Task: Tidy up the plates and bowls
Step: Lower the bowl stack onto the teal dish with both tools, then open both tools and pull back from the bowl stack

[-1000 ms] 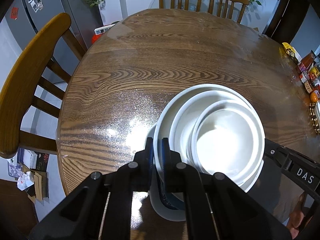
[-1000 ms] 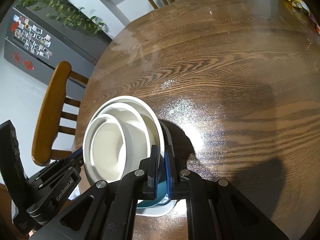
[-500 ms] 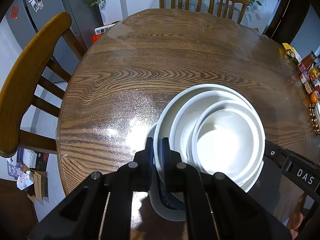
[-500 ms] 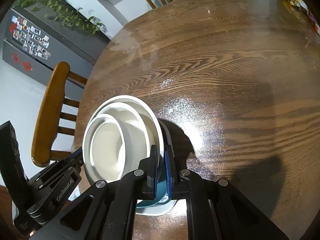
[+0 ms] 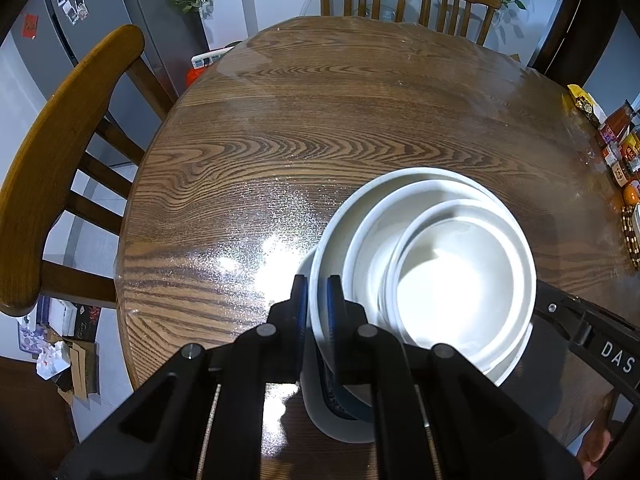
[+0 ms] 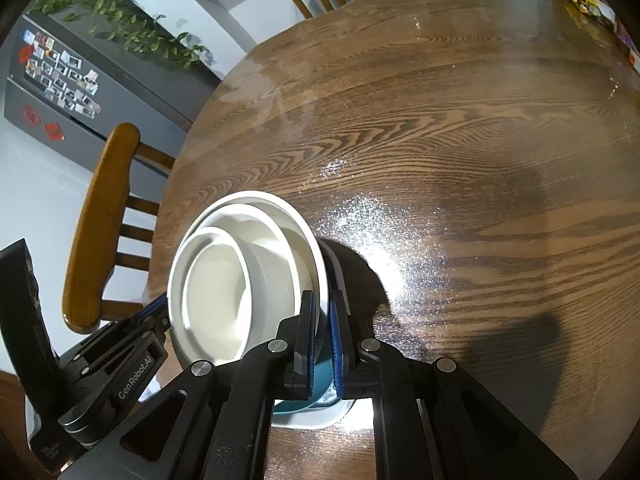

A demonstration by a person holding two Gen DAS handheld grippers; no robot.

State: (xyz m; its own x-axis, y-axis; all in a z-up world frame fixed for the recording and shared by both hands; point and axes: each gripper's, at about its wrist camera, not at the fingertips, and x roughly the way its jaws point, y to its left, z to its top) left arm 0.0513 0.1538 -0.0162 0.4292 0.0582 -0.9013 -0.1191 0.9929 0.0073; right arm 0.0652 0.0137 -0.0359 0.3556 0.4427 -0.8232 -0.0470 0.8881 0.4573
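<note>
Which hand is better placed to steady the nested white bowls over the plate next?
Right, probably. The right gripper clamps the rim of the outermost white ceramic bowl squarely; the left gripper has just been opening its jaws, with the rim between them.

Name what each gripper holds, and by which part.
Both fingers pairs pinch the rim of the largest white bowl: left gripper on one side, right gripper opposite.

Nested bowls (image 5: 440, 264) on plate (image 5: 320, 412) at table's (image 5: 320, 120) near edge
</note>
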